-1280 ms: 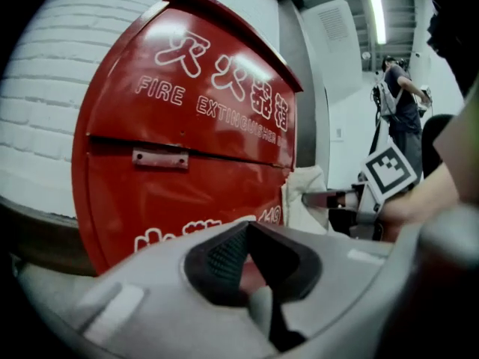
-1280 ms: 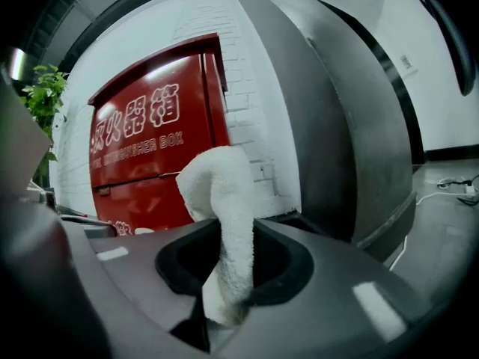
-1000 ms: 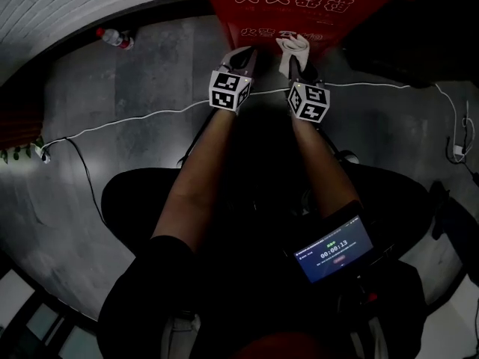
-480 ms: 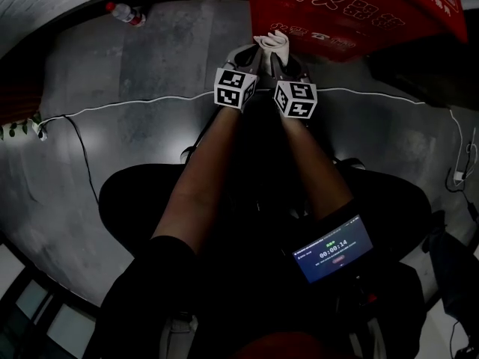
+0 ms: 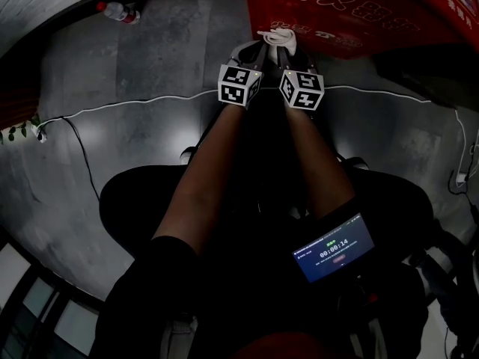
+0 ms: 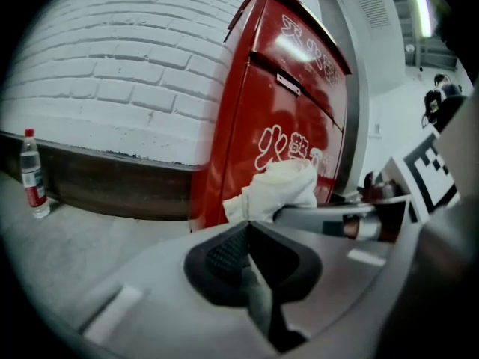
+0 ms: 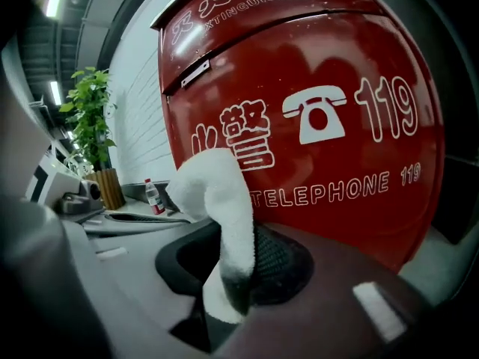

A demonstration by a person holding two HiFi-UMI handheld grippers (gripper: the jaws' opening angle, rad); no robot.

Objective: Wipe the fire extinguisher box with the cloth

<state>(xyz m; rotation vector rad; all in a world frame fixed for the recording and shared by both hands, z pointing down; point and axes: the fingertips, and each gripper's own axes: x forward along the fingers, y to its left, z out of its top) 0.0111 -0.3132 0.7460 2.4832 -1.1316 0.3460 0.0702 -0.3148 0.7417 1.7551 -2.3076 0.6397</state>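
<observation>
The red fire extinguisher box (image 5: 352, 6) with white lettering stands on the floor ahead; its front fills the right gripper view (image 7: 314, 118) and shows at an angle in the left gripper view (image 6: 288, 118). A white cloth (image 5: 278, 39) is pinched in my right gripper (image 5: 286, 51), which is shut on it close to the box's lower front; the cloth (image 7: 221, 223) sticks up between the pads. My left gripper (image 5: 251, 51) is beside it on the left, shut with nothing held (image 6: 247, 256). From there the cloth (image 6: 278, 189) shows just ahead.
A water bottle (image 5: 118, 11) stands by the white brick wall (image 6: 127, 73) at the left. A white cable (image 5: 127, 107) runs across the grey floor. A potted plant (image 7: 91, 118) is at the far left. A phone (image 5: 333, 247) is at my waist.
Both grippers shifted a little to the right and forward along the box front with the cloth; the right gripper moved slightly away from the left.
</observation>
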